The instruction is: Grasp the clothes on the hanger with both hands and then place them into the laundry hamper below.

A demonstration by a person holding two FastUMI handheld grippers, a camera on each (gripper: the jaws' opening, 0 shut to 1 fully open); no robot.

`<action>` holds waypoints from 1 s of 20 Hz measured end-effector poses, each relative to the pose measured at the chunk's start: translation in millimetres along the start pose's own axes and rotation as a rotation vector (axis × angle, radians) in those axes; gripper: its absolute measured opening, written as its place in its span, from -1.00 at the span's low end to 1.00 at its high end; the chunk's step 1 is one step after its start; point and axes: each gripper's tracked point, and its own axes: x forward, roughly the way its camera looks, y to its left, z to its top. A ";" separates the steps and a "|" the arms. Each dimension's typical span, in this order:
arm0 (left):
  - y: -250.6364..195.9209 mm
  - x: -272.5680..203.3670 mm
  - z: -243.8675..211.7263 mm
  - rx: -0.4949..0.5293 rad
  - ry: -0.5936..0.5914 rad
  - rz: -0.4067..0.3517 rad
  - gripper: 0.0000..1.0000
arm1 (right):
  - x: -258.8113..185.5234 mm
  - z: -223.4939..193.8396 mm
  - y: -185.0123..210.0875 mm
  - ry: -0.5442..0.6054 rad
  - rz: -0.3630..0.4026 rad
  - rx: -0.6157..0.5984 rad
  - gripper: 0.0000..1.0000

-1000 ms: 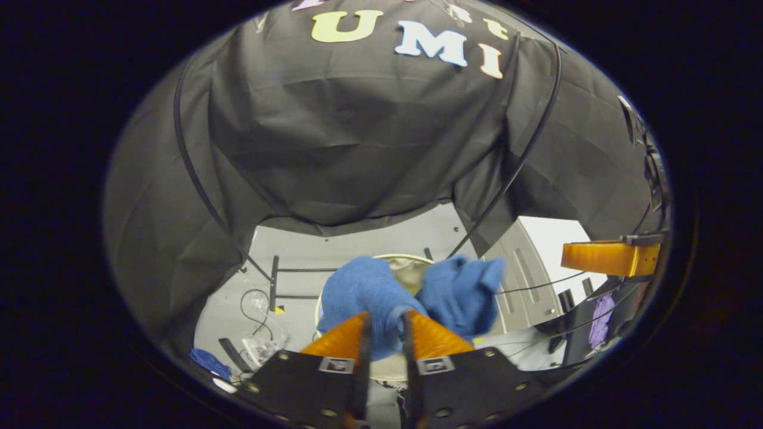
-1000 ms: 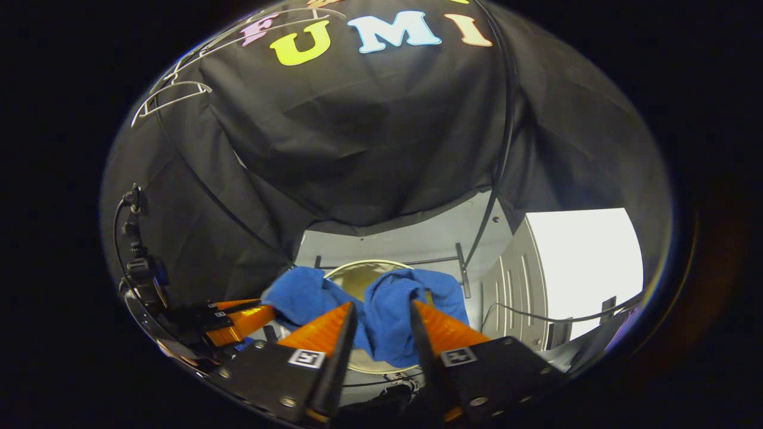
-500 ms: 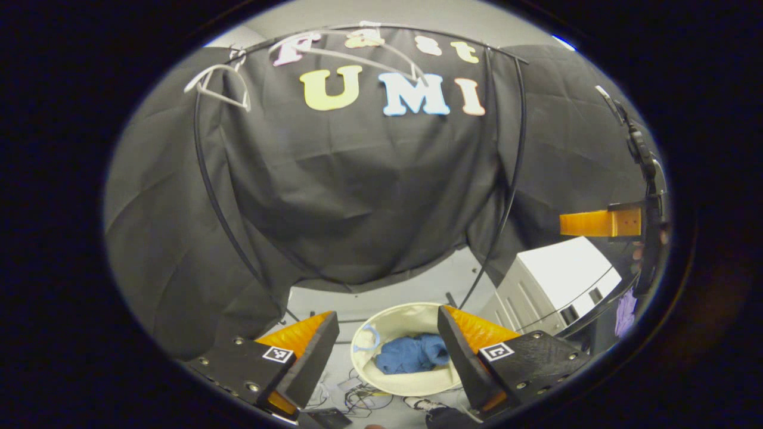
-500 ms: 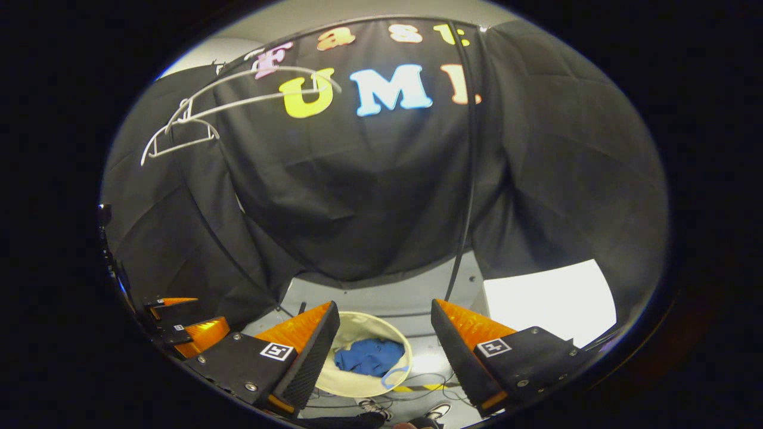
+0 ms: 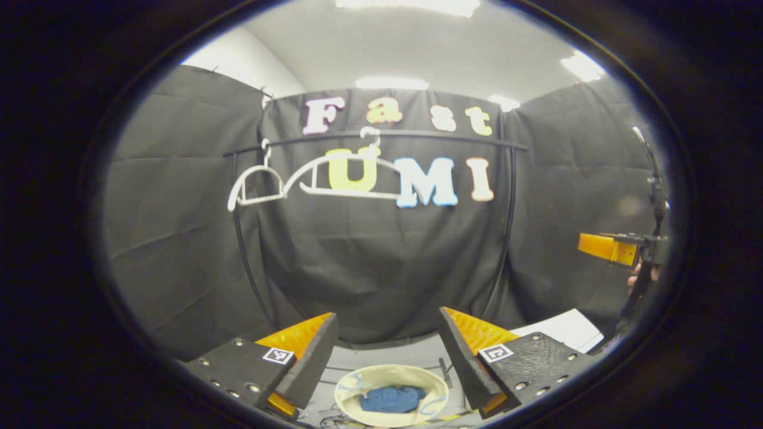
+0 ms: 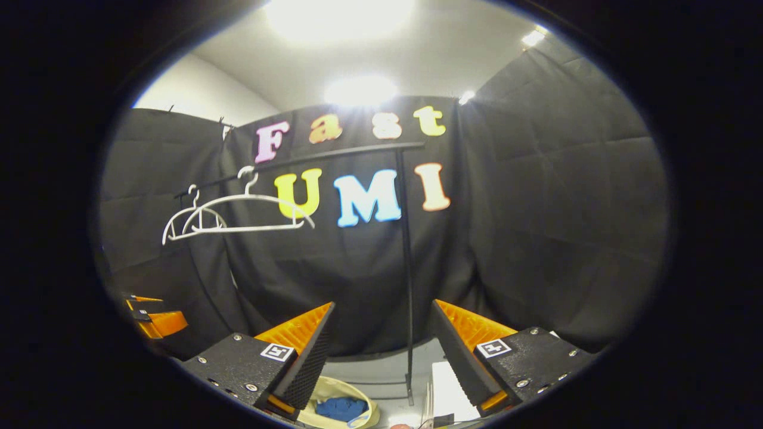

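The blue clothes [image 5: 391, 398] lie crumpled inside the round cream laundry hamper [image 5: 349, 386] on the floor, low in the left gripper view. In the right gripper view the blue clothes [image 6: 341, 409] and the hamper [image 6: 322, 390] sit at the bottom edge. My left gripper [image 5: 388, 342] is open, well above the hamper, with nothing between its fingers. My right gripper [image 6: 381, 333] is open and empty too. Bare white hangers [image 5: 316, 179] hang on the black rail [image 5: 381, 136]; the hangers [image 6: 232, 214] appear again at upper left of the right gripper view.
The rail's black upright post [image 6: 407, 268] stands in front of the booth wall. A white cabinet [image 5: 560, 329] sits at lower right. The other gripper's orange finger [image 5: 605, 247] shows at the far right, and orange fingers [image 6: 158, 319] at the far left.
Both grippers let go of the blue clothes, which dropped into the hamper. Both then rose and tilted up, so the hamper sank to the bottom and the rail came into view.
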 end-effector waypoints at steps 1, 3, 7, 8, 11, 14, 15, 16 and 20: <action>-7.2 -2.3 21.8 -0.010 -0.040 -0.002 1.00 | -0.6 15.2 -11.9 -0.040 -0.016 0.005 0.82; -25.0 -15.4 51.6 -0.030 -0.114 0.003 1.00 | -6.6 44.7 -31.6 -0.100 -0.048 0.009 0.99; -29.7 -30.1 119.9 -0.082 -0.255 0.033 1.00 | -20.6 81.3 -70.5 -0.174 -0.108 -0.016 0.91; -29.8 -33.1 132.1 -0.090 -0.280 0.038 1.00 | -24.5 88.6 -79.6 -0.189 -0.129 -0.024 0.82; -26.3 -38.2 149.2 -0.056 -0.294 0.050 1.00 | -26.2 104.6 -90.8 -0.209 -0.161 -0.028 0.90; -10.3 -43.2 159.0 -0.054 -0.348 0.079 1.00 | -23.7 112.0 -91.8 -0.228 -0.174 -0.004 0.90; -6.4 -45.2 158.5 -0.059 -0.359 0.078 1.00 | -21.4 111.9 -90.0 -0.233 -0.179 -0.001 0.90; -0.7 -45.6 154.4 -0.061 -0.363 0.077 1.00 | -20.2 110.8 -88.7 -0.240 -0.189 0.001 0.90; 33.2 -37.1 135.2 -0.071 -0.342 0.074 1.00 | -16.0 105.7 -66.9 -0.250 -0.189 -0.002 0.90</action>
